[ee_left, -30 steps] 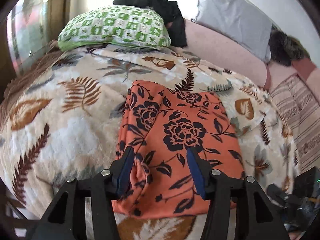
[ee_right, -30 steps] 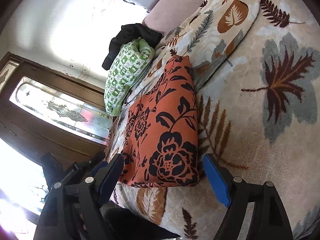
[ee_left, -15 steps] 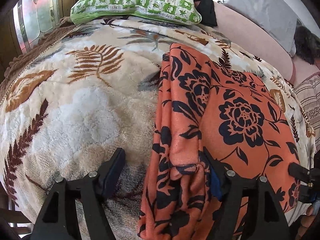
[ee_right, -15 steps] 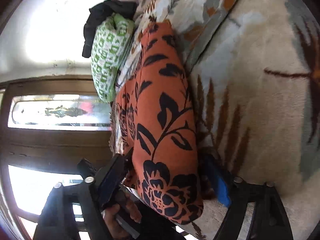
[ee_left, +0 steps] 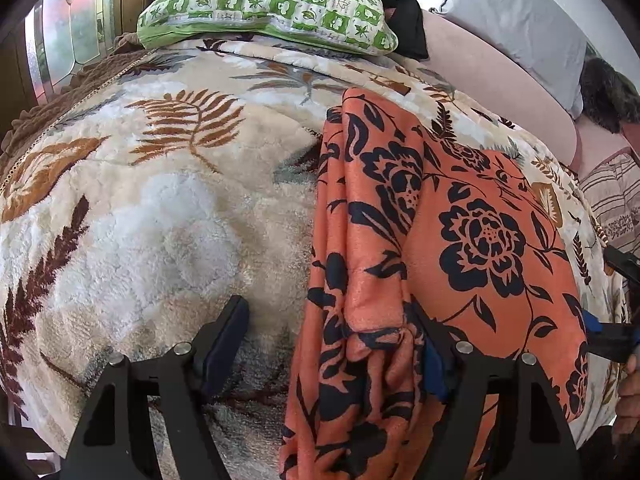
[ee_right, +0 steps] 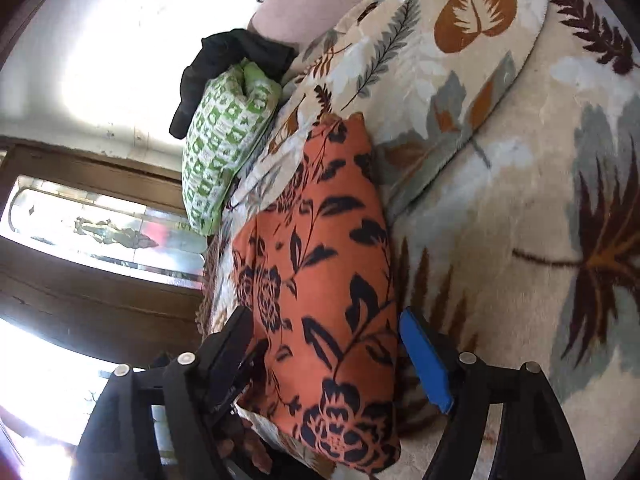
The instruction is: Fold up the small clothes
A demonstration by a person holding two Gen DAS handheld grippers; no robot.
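Note:
An orange cloth with black flowers (ee_left: 448, 224) lies folded on the leaf-patterned blanket (ee_left: 140, 208). My left gripper (ee_left: 332, 344) is open, its fingers straddling the cloth's bunched near left edge, which hangs over the bed's front. In the right wrist view the same cloth (ee_right: 320, 280) runs away from me. My right gripper (ee_right: 326, 356) is open around its near right end, one finger (ee_right: 424, 360) on the blanket, the other (ee_right: 228, 352) on the far side. The right gripper also shows at the right edge of the left wrist view (ee_left: 612, 340).
A green-and-white patterned pillow (ee_left: 264, 4) lies at the far end with a black garment (ee_left: 404, 8) behind it. A grey cushion (ee_left: 516, 20) leans on the pink backrest. A wooden door with glass (ee_right: 100, 232) stands left. A folded blanket flap (ee_right: 460, 40) lies beyond the cloth.
Both grippers came down to the cloth's near edge, the left shifting to its left side. The right gripper's view has pulled back and tilted slightly since half a second ago. The cloth's left edge is bunched.

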